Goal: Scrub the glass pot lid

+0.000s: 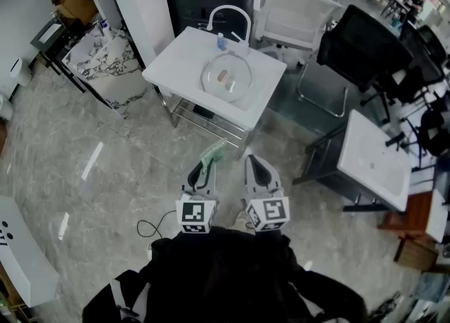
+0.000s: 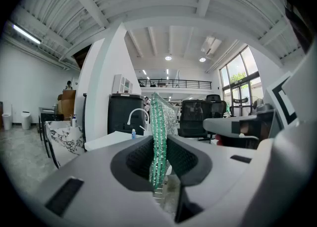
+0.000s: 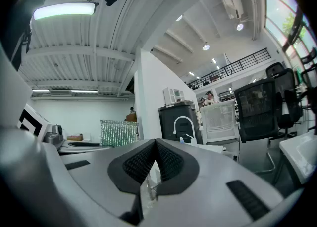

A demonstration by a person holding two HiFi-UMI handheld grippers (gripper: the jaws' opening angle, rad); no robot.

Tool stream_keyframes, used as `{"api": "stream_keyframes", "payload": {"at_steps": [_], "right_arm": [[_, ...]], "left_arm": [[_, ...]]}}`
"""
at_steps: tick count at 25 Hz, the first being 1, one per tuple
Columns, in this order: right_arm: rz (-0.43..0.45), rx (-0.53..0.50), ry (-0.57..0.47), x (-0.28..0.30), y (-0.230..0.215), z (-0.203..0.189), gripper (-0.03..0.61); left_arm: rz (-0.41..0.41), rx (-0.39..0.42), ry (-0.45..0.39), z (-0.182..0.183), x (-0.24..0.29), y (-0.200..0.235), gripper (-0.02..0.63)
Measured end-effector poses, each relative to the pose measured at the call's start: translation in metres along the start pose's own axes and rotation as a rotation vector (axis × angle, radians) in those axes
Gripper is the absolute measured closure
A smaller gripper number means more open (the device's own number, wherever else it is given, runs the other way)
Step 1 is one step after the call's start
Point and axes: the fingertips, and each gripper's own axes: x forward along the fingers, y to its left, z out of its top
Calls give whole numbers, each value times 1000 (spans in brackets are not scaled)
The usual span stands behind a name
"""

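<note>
The glass pot lid (image 1: 226, 77) lies flat on a white sink table (image 1: 183, 51) well ahead of me, below a white faucet (image 1: 228, 13). My left gripper (image 1: 204, 168) is held low near my body, shut on a green scrubbing cloth (image 1: 213, 153) that sticks out past its tips. In the left gripper view the green cloth (image 2: 161, 132) stands pinched between the two pads. My right gripper (image 1: 255, 169) is beside the left one, shut with nothing between its pads (image 3: 171, 161). Both grippers are far short of the table.
A small blue bottle (image 1: 221, 41) stands by the faucet. A white chair (image 1: 299, 12) and a black office chair (image 1: 362, 51) stand to the table's right, a second white table (image 1: 373, 160) further right. A marble-patterned unit (image 1: 105, 61) is at the left. Grey floor lies between me and the sink.
</note>
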Motion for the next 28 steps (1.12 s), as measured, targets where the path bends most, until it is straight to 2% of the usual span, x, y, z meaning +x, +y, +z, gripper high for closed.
{"api": "stream_keyframes", "payload": {"at_steps": [14, 21, 28], "right_arm": [[86, 24, -31, -14, -48, 8, 575], [168, 72, -18, -24, -73, -10, 575], [194, 90, -1, -13, -99, -16, 575]], "left_arm": [[64, 0, -2, 1, 18, -43, 545], [96, -8, 21, -18, 25, -76, 545], [110, -14, 50, -23, 54, -88, 545]]}}
